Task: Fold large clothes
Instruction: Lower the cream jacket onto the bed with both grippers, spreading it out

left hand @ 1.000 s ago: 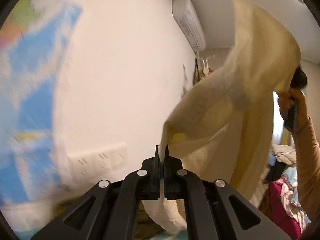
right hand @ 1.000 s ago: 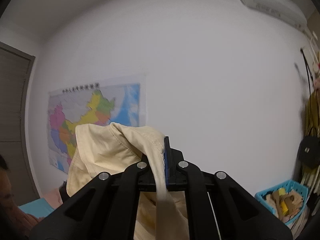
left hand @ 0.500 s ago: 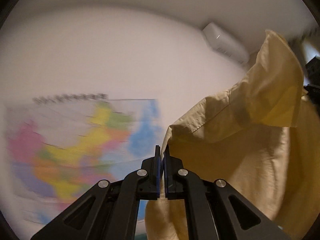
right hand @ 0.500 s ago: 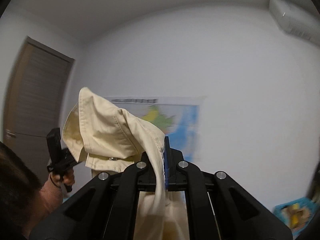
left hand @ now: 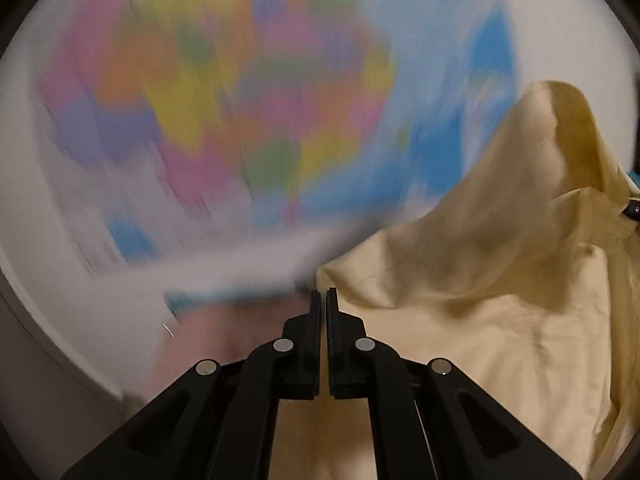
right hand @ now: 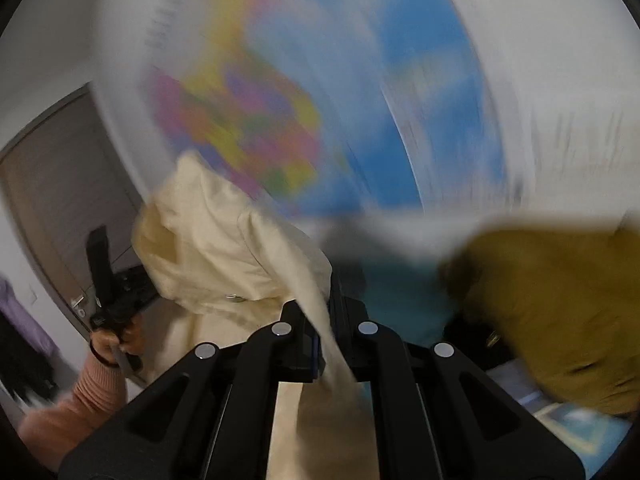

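Pale cream-yellow garment, multicoloured map with blue sea, mustard-yellow cloth, pink sleeve

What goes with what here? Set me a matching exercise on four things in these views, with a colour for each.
Things:
1. garment
2. wall map
3. door
4. sleeve

Colours:
A. brown
B. pink
C. cream
D. many colours, blurred

Pairs: 1-C, 2-D, 3-A, 4-B
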`<state>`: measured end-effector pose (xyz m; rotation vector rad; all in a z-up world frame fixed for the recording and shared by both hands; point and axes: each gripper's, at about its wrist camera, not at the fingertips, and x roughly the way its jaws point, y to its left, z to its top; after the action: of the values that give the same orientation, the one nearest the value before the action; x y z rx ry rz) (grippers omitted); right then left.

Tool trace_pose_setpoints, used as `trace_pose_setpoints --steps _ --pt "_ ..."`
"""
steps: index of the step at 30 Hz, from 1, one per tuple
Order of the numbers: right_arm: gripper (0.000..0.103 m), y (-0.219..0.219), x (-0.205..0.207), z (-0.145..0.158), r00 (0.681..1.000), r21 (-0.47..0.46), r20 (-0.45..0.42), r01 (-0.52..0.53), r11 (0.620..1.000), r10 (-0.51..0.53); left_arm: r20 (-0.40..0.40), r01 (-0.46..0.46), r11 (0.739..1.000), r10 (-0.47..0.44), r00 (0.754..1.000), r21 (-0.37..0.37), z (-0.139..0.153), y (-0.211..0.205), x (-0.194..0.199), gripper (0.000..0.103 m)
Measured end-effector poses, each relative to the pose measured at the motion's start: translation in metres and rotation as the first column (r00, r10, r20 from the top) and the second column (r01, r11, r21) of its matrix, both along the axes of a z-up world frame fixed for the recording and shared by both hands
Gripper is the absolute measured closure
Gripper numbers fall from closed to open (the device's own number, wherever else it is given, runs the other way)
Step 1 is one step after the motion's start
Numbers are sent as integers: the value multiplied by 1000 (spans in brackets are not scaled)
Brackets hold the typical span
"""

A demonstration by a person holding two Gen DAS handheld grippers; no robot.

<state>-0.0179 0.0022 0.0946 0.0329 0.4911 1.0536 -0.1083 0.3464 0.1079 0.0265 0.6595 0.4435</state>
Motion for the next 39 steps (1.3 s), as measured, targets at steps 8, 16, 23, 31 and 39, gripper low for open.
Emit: trace_pose_setpoints --steps 8,16,23,31,39 --pt "99 32 79 -53 991 -81 -119 47 996 -56 -117 -12 988 -6 993 -156 -90 51 82 102" --pt "99 28 91 -50 988 -82 -138 56 995 -67 -209 276 949 -304 929 -155 -99 -12 45 22" --pt "99 39 87 -32 994 -44 -105 30 999 -34 -464 282 959 -234 854 35 -136 -45 48 99" --pt "78 43 112 -24 970 -115 -64 226 967 -235 -326 56 980 11 945 193 -101 -5 62 91" --pt "12 -49 18 -19 980 -86 61 196 977 -192 -269 50 992 -18 963 115 -103 7 38 67"
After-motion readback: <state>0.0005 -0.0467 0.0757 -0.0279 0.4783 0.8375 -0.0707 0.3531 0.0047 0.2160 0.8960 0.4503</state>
